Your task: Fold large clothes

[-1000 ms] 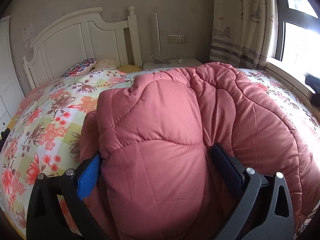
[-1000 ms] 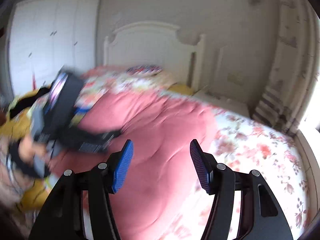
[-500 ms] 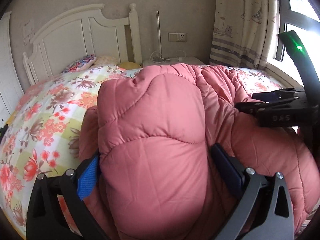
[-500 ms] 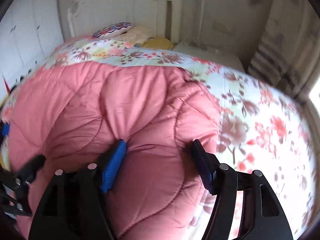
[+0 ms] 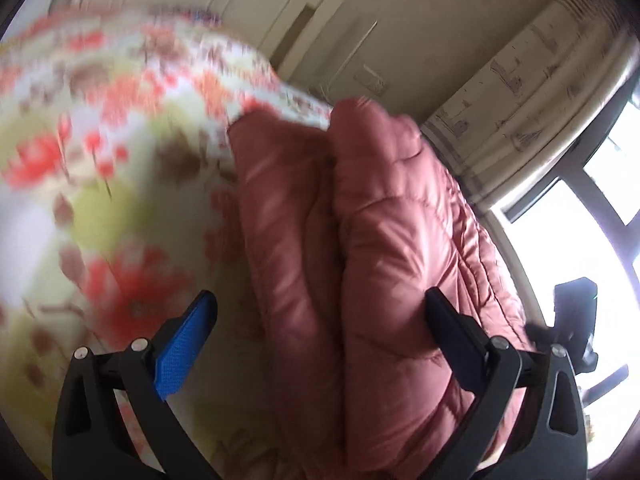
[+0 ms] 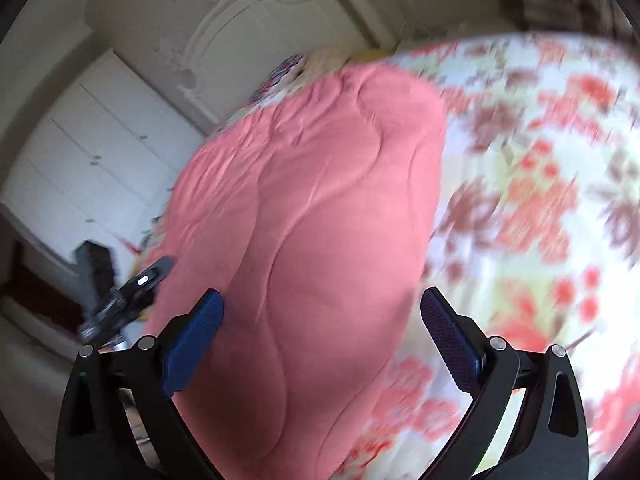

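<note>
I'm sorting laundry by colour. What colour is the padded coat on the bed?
Pink, with quilted stitching; the coat shows best in the right wrist view.

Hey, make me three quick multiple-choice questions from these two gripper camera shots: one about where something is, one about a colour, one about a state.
1. Where does the padded garment lie?
A. On a floral bedspread
B. On a wooden floor
C. In a basket

2. What colour is the padded garment?
A. Navy
B. Pink
C. Grey

3. How do the right gripper jaws stand?
A. Pinched shut on a sleeve
B. Wide open, garment between them
C. Shut on nothing

Answers: 1 A, the floral bedspread shows beside and beneath it. 2 B, the quilted fabric is pink in both views. 3 B, both blue pads sit far apart and have just been opening.
</note>
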{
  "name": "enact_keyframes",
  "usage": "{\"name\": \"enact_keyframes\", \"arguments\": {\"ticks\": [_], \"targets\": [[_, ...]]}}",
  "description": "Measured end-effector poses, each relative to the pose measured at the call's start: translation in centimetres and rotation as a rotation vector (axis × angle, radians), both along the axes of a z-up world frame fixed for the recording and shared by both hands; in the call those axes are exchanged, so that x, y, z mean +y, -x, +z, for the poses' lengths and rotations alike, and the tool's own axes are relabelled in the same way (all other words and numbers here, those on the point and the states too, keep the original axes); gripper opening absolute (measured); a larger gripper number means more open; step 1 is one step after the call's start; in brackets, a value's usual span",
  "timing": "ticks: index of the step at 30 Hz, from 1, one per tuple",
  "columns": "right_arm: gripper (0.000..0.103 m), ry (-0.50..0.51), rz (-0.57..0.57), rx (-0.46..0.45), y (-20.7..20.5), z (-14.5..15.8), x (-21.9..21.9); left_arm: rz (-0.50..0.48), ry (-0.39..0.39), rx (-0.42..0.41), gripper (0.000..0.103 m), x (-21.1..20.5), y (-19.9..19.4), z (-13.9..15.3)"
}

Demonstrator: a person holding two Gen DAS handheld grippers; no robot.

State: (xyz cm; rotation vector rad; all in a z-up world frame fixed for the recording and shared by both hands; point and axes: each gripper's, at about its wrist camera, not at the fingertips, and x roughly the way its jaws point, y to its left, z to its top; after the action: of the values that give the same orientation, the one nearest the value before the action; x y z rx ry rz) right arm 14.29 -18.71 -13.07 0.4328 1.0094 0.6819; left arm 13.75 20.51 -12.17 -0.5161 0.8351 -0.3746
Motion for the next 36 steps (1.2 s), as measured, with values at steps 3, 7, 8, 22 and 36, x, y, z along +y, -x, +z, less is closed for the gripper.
{"name": "enact_keyframes", "arguments": {"ticks": [3,7,8,22,36], "targets": [[0.097,-0.083,0.053,0.042,0.8,-1.7,0.1,-0.033,0.100,0.063,0.101,0.2,-0.7,-1.3],[0.099,-0.157,0.075,0.070,0.4,-2.6,0.0,-0.150,0.161,0.073,0.101,-1.4,-1.9,-2.0],[0.099,-0.170,0.081,0.070,0.5,-2.6,-0.1,-0.158,0.166,0.074,0.098,-1.7,-2.1,-2.0],[0.074,-0.053,-0.177,-0.307,0.6,5.5,-5.7,-0.236,0.225,-0.070,0.050,-11.7,-11.6,4.3],[0.087,0.251,-0.408,-0.270,-2.5,4.6,-6.6,-0.102,-0.036,-0.006,0.081,-15.4,-15.4,0.7]]}}
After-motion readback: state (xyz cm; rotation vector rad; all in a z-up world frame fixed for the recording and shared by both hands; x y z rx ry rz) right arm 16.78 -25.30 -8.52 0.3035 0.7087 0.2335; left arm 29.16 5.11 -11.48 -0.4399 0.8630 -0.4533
